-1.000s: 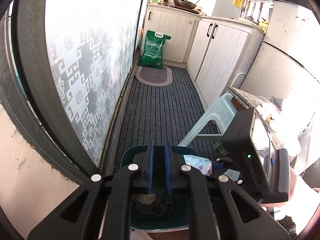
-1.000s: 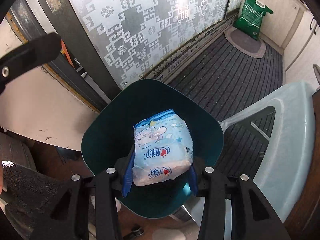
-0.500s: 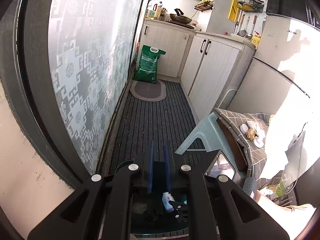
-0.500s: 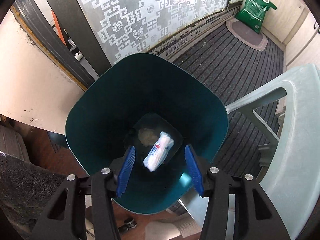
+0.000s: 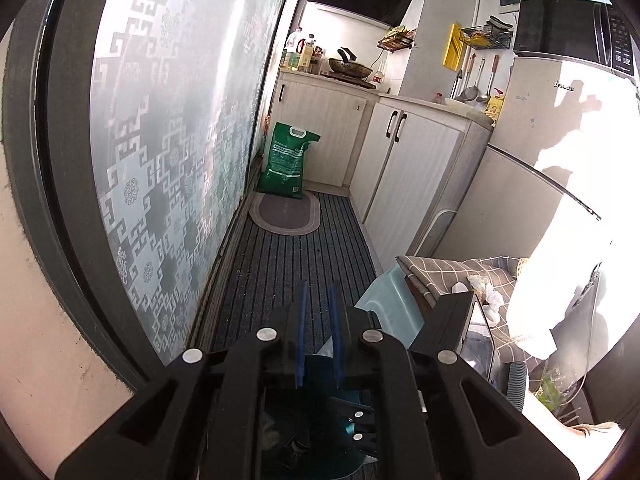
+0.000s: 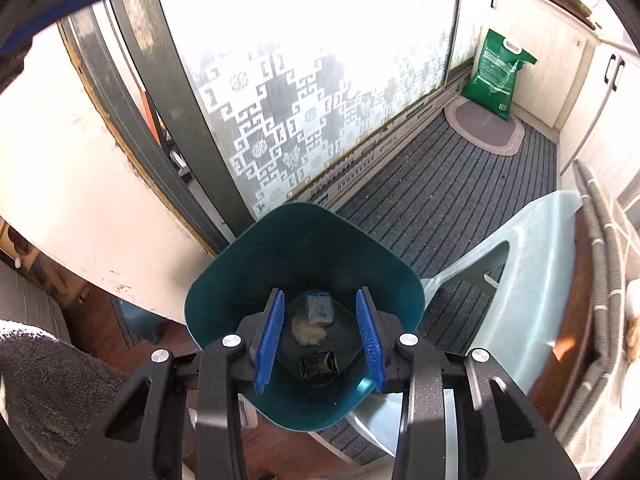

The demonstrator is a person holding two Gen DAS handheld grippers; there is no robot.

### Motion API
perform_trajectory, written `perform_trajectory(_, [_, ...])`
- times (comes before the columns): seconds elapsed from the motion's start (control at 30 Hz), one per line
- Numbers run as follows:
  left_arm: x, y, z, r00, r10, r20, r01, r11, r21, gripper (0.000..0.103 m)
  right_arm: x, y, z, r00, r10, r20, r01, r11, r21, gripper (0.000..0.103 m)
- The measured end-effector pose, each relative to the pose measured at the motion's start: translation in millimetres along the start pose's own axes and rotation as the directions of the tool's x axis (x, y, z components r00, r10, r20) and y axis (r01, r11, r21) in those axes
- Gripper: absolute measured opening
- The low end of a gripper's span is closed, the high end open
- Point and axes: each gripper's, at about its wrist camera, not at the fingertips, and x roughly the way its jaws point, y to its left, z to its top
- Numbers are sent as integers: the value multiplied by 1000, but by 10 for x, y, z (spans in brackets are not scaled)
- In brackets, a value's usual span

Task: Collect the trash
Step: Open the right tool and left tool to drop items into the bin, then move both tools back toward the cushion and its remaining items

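Observation:
A teal bin (image 6: 248, 280) stands on the floor straight below my right gripper (image 6: 320, 296). At its bottom lie a blue-and-white tissue pack (image 6: 319, 308), a pale crumpled wad (image 6: 308, 334) and a dark crushed piece (image 6: 318, 366). The right jaws are closing above the rim with nothing between the blue pads. My left gripper (image 5: 318, 292) hovers over the near side of the bin (image 5: 320, 362). Only a thin slit separates its pads, and nothing is in it. It points along the striped floor.
A pale plastic stool (image 6: 532, 248) stands right of the bin beside a table with a checked cloth (image 5: 472, 276). The patterned glass door (image 6: 300, 100) runs along the left. A green bag (image 6: 496, 72) and oval mat (image 6: 484, 128) lie at the far end by cabinets.
The right gripper let the tissue pack fall into the bin, then rose and narrowed its jaws. The left gripper rose and tipped up, so less of the bin shows.

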Motion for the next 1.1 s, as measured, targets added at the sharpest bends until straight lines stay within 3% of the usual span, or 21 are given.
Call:
perform_trajectory(0.2, [46, -138, 29, 1000, -8, 6, 8, 1000, 12, 15, -453, -190, 16, 994, -28, 105, 25, 999, 30, 37])
perform_trajectory(0.33, [92, -276, 28, 1000, -25, 6, 25, 999, 27, 22, -695, -388, -25, 986, -54, 156, 44, 997, 65, 37])
perform_trajectory(0.53, [243, -559, -11, 998, -54, -17, 55, 997, 62, 22, -1012, -797, -147, 968, -146, 204, 119, 983, 141, 37])
perform_trajectory(0.77, [419, -878, -74, 995, -86, -48, 90, 991, 96, 25, -1239, -1301, -386, 946, -244, 212, 198, 956, 218, 37])
perform_trajectory(1.1, [738, -1323, -201, 983, -147, -113, 159, 981, 111, 29, -1253, -1827, -693, 919, -365, 152, 308, 902, 302, 37])
